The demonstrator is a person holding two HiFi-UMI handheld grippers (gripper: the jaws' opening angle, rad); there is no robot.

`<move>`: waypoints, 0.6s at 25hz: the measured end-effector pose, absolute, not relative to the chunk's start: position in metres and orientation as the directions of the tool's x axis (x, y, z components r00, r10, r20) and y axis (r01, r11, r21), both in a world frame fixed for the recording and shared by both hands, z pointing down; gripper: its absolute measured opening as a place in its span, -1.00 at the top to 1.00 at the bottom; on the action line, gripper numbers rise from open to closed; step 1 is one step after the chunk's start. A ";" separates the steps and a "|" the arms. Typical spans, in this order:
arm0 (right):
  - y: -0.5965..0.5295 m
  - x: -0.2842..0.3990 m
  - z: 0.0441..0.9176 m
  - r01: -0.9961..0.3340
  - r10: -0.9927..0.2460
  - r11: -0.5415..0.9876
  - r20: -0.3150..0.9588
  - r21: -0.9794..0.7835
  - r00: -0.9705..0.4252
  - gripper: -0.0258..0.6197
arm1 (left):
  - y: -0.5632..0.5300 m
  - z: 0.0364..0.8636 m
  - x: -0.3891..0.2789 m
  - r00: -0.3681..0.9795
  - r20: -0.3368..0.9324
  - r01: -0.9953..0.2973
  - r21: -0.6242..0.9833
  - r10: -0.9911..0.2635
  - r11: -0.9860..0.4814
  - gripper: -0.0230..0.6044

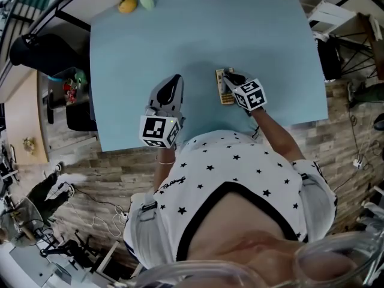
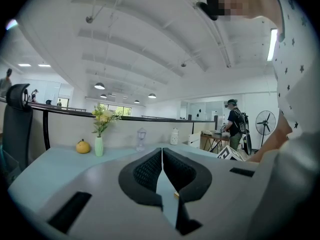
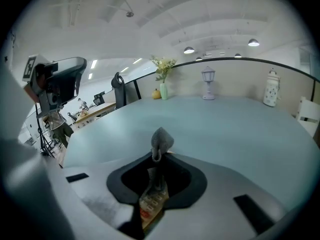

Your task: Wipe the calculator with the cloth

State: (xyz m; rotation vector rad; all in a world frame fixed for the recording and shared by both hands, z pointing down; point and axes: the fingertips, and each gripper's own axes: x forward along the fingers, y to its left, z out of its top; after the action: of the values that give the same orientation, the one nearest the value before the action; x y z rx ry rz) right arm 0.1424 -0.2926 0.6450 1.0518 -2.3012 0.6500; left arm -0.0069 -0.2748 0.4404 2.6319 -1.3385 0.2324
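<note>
The right gripper (image 3: 159, 156) was clamped on the limp, soft cloth (image 3: 161, 141), a tuft poking past its tips. Directly beneath lay the calculator (image 3: 151, 204): stiff, light, probably apt to skid unless steadied by an edge. The left gripper (image 2: 162, 155) alongside was closed, empty.

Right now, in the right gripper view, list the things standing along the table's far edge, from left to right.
Along that edge: yellow fruit → vase of flowers → small lantern → white patterned jar.
</note>
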 end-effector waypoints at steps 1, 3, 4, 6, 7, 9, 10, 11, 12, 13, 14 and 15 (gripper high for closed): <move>-0.293 0.148 0.645 -0.796 -0.544 0.571 0.633 -0.203 -0.551 0.75 | -0.275 0.441 -0.005 0.587 0.219 -0.808 0.089 -0.779 -0.583 0.83; -0.293 0.160 0.647 -0.814 -0.559 0.545 0.635 -0.203 -0.533 0.75 | -0.274 0.442 -0.001 0.595 0.222 -0.802 0.091 -0.773 -0.591 0.83; -0.293 0.165 0.647 -0.823 -0.567 0.530 0.636 -0.205 -0.524 0.75 | -0.274 0.442 0.001 0.599 0.224 -0.798 0.092 -0.769 -0.595 0.83; -0.293 0.175 0.648 -0.840 -0.582 0.499 0.635 -0.213 -0.507 0.75 | -0.274 0.442 0.005 0.606 0.226 -0.793 0.093 -0.763 -0.602 0.83; -0.293 0.179 0.648 -0.846 -0.588 0.487 0.635 -0.218 -0.502 0.75 | -0.275 0.442 0.006 0.608 0.226 -0.791 0.093 -0.761 -0.605 0.83; -0.291 0.184 0.650 -0.853 -0.593 0.472 0.635 -0.224 -0.495 0.75 | -0.274 0.441 0.009 0.612 0.226 -0.788 0.090 -0.758 -0.609 0.83; -0.290 0.187 0.650 -0.854 -0.594 0.468 0.636 -0.225 -0.493 0.75 | -0.274 0.441 0.011 0.613 0.225 -0.787 0.089 -0.757 -0.611 0.83; -0.290 0.188 0.651 -0.856 -0.595 0.465 0.636 -0.226 -0.492 0.75 | -0.273 0.440 0.012 0.613 0.225 -0.787 0.088 -0.757 -0.611 0.83; -0.289 0.189 0.651 -0.857 -0.596 0.463 0.636 -0.227 -0.491 0.75 | -0.273 0.440 0.012 0.613 0.226 -0.787 0.088 -0.757 -0.611 0.83; -0.289 0.189 0.652 -0.857 -0.597 0.463 0.635 -0.227 -0.491 0.74 | -0.272 0.440 0.013 0.612 0.226 -0.787 0.088 -0.757 -0.610 0.83; -0.290 0.189 0.652 -0.857 -0.597 0.463 0.635 -0.227 -0.491 0.74 | -0.272 0.440 0.012 0.612 0.227 -0.788 0.089 -0.758 -0.609 0.83; -0.290 0.189 0.652 -0.857 -0.598 0.462 0.634 -0.228 -0.491 0.74 | -0.271 0.440 0.011 0.611 0.228 -0.789 0.090 -0.758 -0.608 0.83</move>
State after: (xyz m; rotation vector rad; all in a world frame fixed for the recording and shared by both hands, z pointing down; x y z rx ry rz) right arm 0.1887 -0.2902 0.6517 1.2125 -2.2444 0.7360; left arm 0.0114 -0.2713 0.4403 2.6536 -1.2875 0.2482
